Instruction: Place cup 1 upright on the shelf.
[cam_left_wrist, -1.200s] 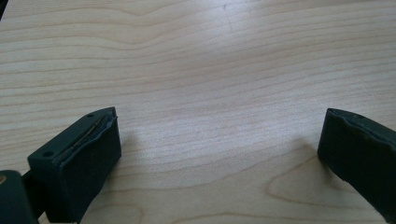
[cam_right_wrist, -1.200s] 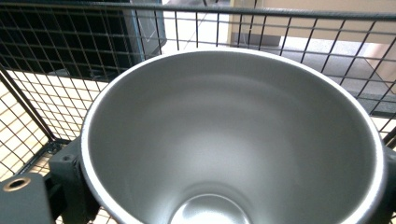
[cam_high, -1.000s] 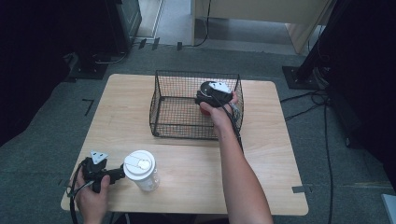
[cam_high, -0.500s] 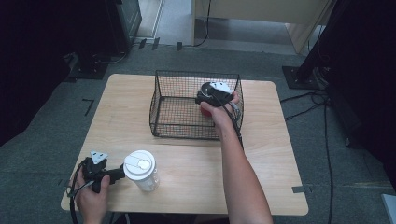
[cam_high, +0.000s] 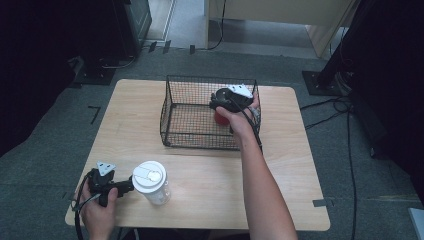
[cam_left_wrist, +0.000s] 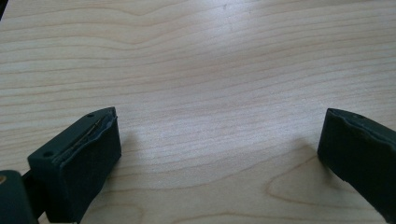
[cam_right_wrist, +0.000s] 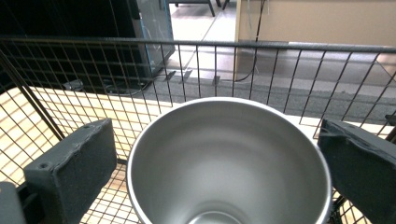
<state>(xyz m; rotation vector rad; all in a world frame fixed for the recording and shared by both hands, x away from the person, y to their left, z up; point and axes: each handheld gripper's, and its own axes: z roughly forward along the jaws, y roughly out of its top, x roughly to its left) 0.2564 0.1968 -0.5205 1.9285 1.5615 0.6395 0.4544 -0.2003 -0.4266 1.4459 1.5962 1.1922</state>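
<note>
Two tools are at work here, one in each of the person's hands. The right tool (cam_high: 226, 100) hangs inside the black wire basket (cam_high: 172, 107) at the far side of the table (cam_high: 290, 170), and its jaws have just been opening; they now stand wide on either side of a red metal cup (cam_high: 219, 117), whose steel-lined mouth (cam_right_wrist: 229, 158) sits upright between the pads (cam_right_wrist: 77, 163) without either pad pressing on it. The cup stands on the basket's floor near the right wall. The left tool (cam_high: 107, 184) rests low at the table's near left corner, jaws spread wide with only bare wood between them (cam_left_wrist: 219, 140), just beside a white lidded tumbler (cam_high: 150, 181). To my eye the cup has been let go, and the risk lies in the withdrawal: the pads sit close to the rim, so a slanted lift could catch the lip and tip the cup over against the wire. A swing of the forearm could also snag the trailing cable on the basket's top rail and drag the basket across the table.
</note>
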